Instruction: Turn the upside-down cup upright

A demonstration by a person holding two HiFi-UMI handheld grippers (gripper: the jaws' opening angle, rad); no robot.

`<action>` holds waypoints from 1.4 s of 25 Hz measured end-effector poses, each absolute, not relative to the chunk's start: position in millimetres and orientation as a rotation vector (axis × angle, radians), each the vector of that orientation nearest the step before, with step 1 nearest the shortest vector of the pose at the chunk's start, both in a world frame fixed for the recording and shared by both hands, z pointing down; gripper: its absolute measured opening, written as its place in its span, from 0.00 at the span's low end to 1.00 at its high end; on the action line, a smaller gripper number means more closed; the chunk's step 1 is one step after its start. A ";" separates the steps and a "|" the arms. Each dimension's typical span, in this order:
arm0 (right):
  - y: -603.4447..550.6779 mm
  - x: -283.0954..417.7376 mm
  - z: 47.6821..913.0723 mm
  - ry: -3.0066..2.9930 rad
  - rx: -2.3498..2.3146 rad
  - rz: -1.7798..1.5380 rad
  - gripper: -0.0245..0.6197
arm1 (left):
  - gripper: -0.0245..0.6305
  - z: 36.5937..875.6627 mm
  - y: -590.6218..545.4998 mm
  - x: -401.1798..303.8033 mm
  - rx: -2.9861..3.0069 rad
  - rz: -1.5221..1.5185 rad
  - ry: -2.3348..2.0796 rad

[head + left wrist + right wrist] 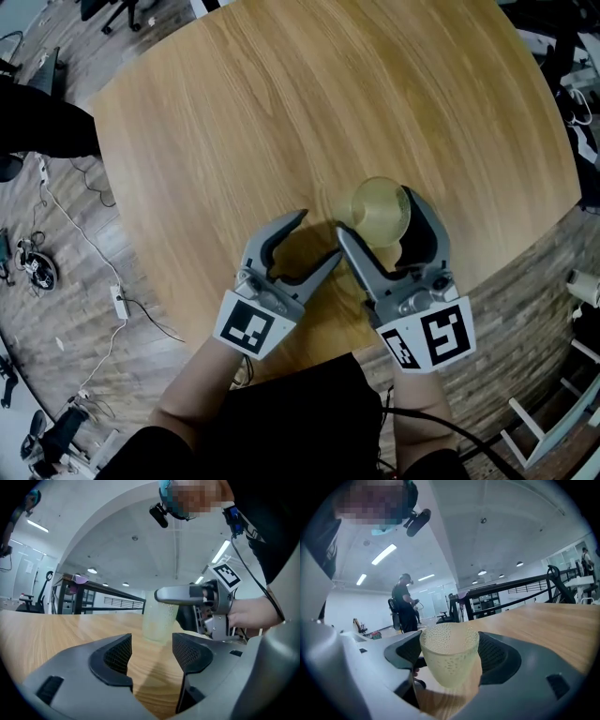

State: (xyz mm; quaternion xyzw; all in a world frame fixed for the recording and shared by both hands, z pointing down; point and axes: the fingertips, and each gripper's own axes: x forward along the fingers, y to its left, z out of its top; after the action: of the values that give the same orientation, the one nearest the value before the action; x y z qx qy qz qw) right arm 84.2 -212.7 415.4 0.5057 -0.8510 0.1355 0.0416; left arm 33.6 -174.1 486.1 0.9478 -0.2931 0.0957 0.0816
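Holding the dimpled translucent cup [449, 660] mouth-up between its pads, my right claw [378, 216] has it near the surface's [281, 112] near edge, long axis vertical, so the set-down is straight below. My left claw [319, 234] stands wide and empty just beside. Whether the base clears the wood, I can't tell.

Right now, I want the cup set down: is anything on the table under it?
Nothing visible. The cup sits in the right claw over bare table; the open left claw is beside it, apart.
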 end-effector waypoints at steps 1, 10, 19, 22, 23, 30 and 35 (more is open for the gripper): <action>-208.4 82.2 406.3 -2.635 1.533 0.440 0.61 | 0.44 483.1 -173.4 36.4 2.855 0.284 -0.868; -178.7 56.1 374.3 -2.757 1.332 0.502 0.61 | 0.48 460.0 -163.2 56.1 3.016 0.235 -0.803; -175.9 63.9 384.2 -2.802 1.364 0.673 0.61 | 0.48 465.0 -155.9 54.2 3.022 0.255 -0.782; -174.0 62.9 385.4 -2.810 1.359 0.688 0.61 | 0.48 465.6 -153.9 52.1 3.026 0.263 -0.782; -173.4 63.2 384.8 -2.808 1.364 0.681 0.61 | 0.47 465.2 -153.0 51.6 3.029 0.266 -0.779; -176.2 81.5 384.1 -2.762 1.444 0.627 0.61 | 0.47 462.3 -151.2 43.2 3.022 0.265 -0.784; -174.1 81.6 394.5 -2.755 1.433 0.665 0.61 | 0.47 461.8 -150.0 40.5 3.023 0.256 -0.776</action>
State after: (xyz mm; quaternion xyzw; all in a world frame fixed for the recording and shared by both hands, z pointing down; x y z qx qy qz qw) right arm 81.6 -174.1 394.5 0.4512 -0.8673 0.2095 -0.0171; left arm 40.5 -150.0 461.8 0.9654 -0.2477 0.0817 0.0049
